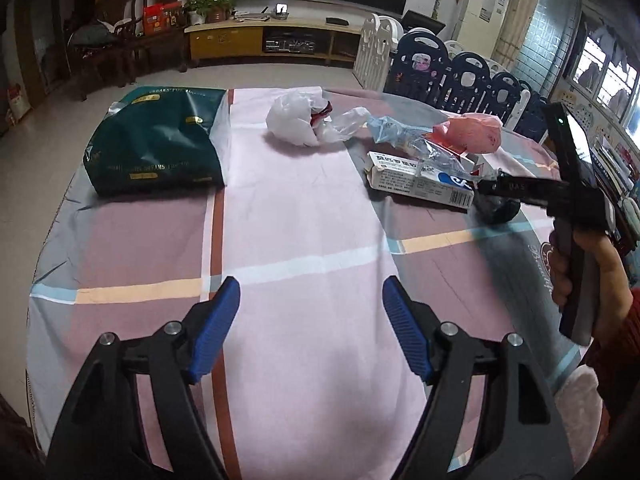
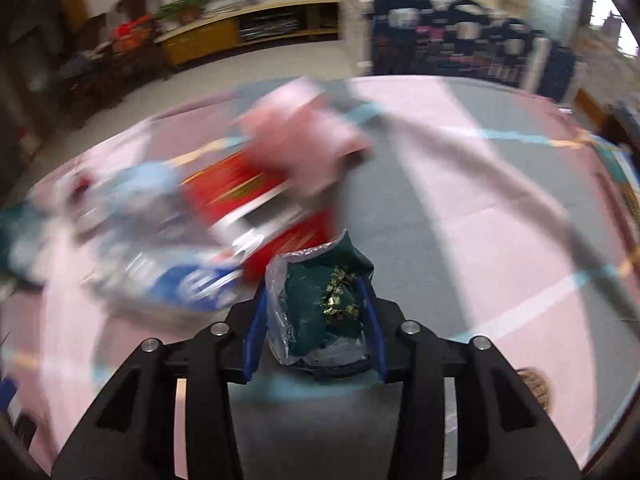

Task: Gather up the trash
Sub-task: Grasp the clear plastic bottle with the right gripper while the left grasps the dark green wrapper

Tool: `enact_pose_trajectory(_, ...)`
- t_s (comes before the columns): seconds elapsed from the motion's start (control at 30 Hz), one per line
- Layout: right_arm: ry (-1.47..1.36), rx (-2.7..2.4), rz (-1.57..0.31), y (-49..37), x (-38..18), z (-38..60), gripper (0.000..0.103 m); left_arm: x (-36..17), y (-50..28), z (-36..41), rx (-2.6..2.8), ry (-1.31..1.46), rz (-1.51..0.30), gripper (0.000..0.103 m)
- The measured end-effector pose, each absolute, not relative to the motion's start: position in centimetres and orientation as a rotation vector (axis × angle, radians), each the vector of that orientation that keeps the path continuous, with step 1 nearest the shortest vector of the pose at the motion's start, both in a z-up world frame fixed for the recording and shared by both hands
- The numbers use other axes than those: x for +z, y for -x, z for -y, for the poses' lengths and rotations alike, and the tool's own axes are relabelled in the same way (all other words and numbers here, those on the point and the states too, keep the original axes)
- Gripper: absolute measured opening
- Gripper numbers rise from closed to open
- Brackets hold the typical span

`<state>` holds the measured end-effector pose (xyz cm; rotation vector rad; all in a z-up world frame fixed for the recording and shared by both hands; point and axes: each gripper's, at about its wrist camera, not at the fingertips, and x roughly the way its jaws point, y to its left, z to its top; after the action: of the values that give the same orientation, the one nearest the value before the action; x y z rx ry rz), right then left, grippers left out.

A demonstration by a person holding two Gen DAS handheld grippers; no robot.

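My left gripper [image 1: 311, 300] is open and empty, low over the near part of the tablecloth [image 1: 304, 220]. Ahead lie a large dark green bag [image 1: 160, 142] at the far left, a crumpled white plastic bag [image 1: 298, 118], clear blue plastic [image 1: 394, 128], a pink bag [image 1: 476, 132] and a white carton [image 1: 420, 180]. My right gripper [image 2: 316, 300] is shut on a crumpled dark green wrapper [image 2: 328, 292] with clear plastic. It also shows in the left wrist view [image 1: 496, 186], at the carton's right end. The right wrist view is motion-blurred; the pink bag [image 2: 308, 140] and a red box [image 2: 240, 192] lie ahead.
A round table carries the pink, grey and white checked cloth. Beyond it are a TV cabinet [image 1: 272, 40], wooden chairs [image 1: 120, 28] at the left and navy and white playpen panels [image 1: 452, 68] at the right.
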<state>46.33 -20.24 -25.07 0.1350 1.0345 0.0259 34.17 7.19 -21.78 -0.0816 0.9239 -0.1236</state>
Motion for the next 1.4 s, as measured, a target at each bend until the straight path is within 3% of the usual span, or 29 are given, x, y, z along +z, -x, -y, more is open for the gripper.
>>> enact_pose_trajectory(0.2,-0.112,0.536,-1.133,-39.4,-23.8,12.4,0.046,-21.9,-34.3,-10.5,-0.012,0.214,-0.937,0.074)
enact_pose_trajectory(0.27,-0.095,0.587,-1.09,-38.1,-22.1,11.4,0.062,-22.0,-34.2,-11.8,0.026,0.281,-0.945,0.075)
enact_pose_trajectory(0.3,-0.118,0.588,-1.048,-38.2,-21.0,11.6,0.081,-22.1,-34.1,-12.4,0.042,0.309,-0.951,0.075)
enact_pose_trajectory(0.33,-0.144,0.566,-1.011,-38.6,-20.2,12.0,0.092,-22.3,-34.0,-12.9,0.066,0.328,-0.956,0.075)
enact_pose_trajectory(0.37,-0.167,0.514,-0.971,-39.6,-19.3,12.7,0.092,-22.4,-34.0,-13.2,0.086,0.333,-0.963,0.075)
enact_pose_trajectory(0.5,-0.155,0.262,-0.955,-46.1,-18.6,13.2,0.092,-23.1,-34.1,-13.3,0.085,0.332,-0.991,0.076)
enact_pose_trajectory(0.67,-0.038,0.105,-1.049,-53.7,-22.5,11.3,0.09,-23.2,-34.2,-11.2,-0.063,0.315,-1.014,0.077)
enact_pose_trajectory(0.73,-0.095,0.141,-1.104,-54.5,-24.2,11.0,0.051,-22.9,-34.1,-10.1,-0.19,0.329,-1.018,0.079)
enact_pose_trajectory(0.9,-0.125,0.189,-1.057,-52.5,-23.3,11.9,0.033,-21.5,-32.9,-6.8,-0.383,0.228,-0.967,0.085)
enact_pose_trajectory(1.1,-0.182,0.196,-0.935,-43.1,-17.9,15.9,0.033,-20.7,-31.3,-4.6,-0.52,0.161,-0.932,0.086)
enact_pose_trajectory(1.27,-0.112,0.118,-0.994,-35.1,-18.7,17.9,0.033,-21.4,-30.4,-2.4,-0.571,0.048,-0.957,0.085)
enact_pose_trajectory(1.37,-0.071,0.093,-1.062,-32.2,-21.1,17.8,0.043,-21.7,-30.6,-2.3,-0.591,0.064,-0.971,0.067)
enact_pose_trajectory(1.4,-0.084,0.097,-1.067,-31.6,-21.6,17.9,0.051,-21.9,-30.9,-2.5,-0.586,0.076,-0.986,0.058)
